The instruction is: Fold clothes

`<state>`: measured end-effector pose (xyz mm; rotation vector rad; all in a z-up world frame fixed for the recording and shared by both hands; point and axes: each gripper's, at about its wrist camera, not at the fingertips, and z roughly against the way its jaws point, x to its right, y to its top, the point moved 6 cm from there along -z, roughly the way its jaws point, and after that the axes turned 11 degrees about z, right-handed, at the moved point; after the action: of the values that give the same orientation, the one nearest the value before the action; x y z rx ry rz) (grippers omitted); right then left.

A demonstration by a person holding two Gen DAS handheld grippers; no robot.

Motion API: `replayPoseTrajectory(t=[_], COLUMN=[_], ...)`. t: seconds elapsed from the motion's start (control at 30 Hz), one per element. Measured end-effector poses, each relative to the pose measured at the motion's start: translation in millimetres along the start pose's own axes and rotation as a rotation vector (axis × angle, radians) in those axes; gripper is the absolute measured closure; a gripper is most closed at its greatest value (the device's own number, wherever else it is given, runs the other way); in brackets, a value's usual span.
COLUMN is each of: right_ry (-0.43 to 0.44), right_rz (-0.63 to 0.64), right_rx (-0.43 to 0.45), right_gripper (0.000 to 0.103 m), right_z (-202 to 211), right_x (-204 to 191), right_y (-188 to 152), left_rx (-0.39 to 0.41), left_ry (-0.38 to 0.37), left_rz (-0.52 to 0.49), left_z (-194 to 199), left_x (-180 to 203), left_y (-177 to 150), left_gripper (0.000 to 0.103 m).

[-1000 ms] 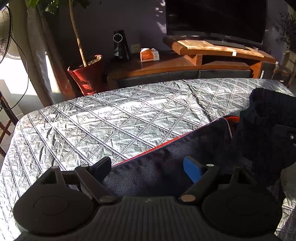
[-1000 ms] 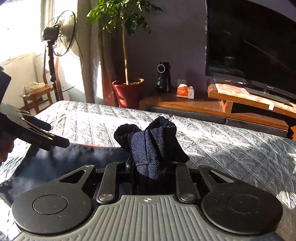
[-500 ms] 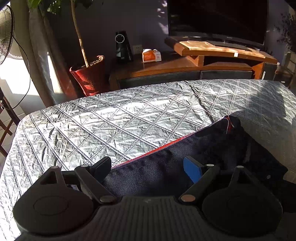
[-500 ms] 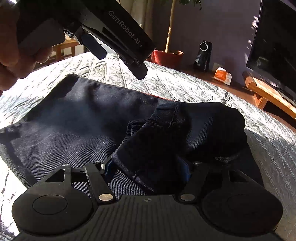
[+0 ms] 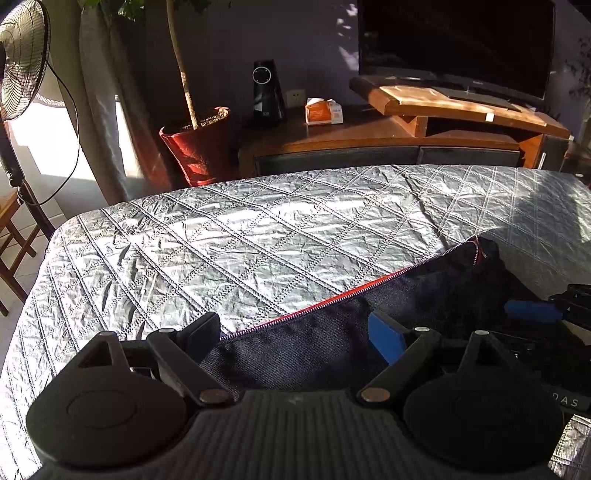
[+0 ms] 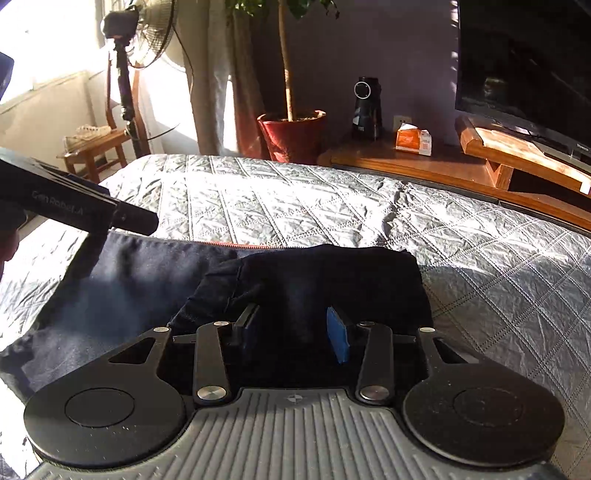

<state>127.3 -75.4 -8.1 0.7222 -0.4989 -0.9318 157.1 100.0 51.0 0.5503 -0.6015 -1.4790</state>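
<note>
Denim garment (image 6: 140, 280) – folded, matte – on quilted bedspread (image 6: 295, 206); left gripper (image 5: 295, 332) opening, right gripper (image 6: 295, 328) closing, both released

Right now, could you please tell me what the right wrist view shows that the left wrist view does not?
Only the right wrist view shows the small wooden stool with pale shoes on it, and the bunched, folded-over end of the dark navy garment between the closing jaws of the right gripper, the pads not yet pressing it.

Only the left wrist view shows the open left gripper over the garment's red-stitched edge.

Both share the silver quilted bedspread, red plant pot, orange tissue box, standing fan and television.
</note>
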Motion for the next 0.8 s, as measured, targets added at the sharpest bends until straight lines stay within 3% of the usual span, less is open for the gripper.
replayPoseTrajectory(t=[0.07,0.1,0.2,0.4,0.5,0.57,0.6,0.73,0.8], right_ry=[0.013,0.020,0.030,0.035,0.083,0.086,0.066,0.030,0.074], right_rz=[0.017,0.026,0.051,0.118,0.151,0.099,0.089,0.200,0.289], right_rx=[-0.033,-0.049,-0.094,0.049,-0.048,-0.058,-0.061,0.056,0.075], right_gripper=[0.054,0.045,0.042,0.039,0.037,0.026,0.026,0.026,0.021], right_z=[-6.6,-9.9,-17.2,16.3,-8.1,-14.6,-12.2,28.3,43.9], right_x=[-5.4,-8.0,-15.2,-31.7,-41.2,-36.3,-35.2,-63.3,-93.6], right_y=[-4.2,-6.4,-11.1,8.9,-2.2,-2.6,0.6,18.8,20.4], left_rx=[-0.005,-0.008,-0.011,0.018,0.020,0.022,0.017,0.002,0.015], left_ry=[0.011,0.016,0.028,0.038,0.045,0.052,0.057,0.080,0.089], left_rz=[0.018,0.031,0.081,0.188,0.213,0.221,0.223,0.234,0.260], left_z=[-0.7,-1.0,0.7,11.3,14.8,17.9,18.4,19.6,23.5], left_x=[-4.8,-8.1,-20.8,-52.0,-62.9,-70.3,-74.7,-92.7,-103.3], left_y=[0.1,0.6,3.7,13.8,14.5,15.2,15.3,14.8,16.1], left_gripper=[0.016,0.016,0.016,0.015,0.015,0.014,0.014,0.012,0.012])
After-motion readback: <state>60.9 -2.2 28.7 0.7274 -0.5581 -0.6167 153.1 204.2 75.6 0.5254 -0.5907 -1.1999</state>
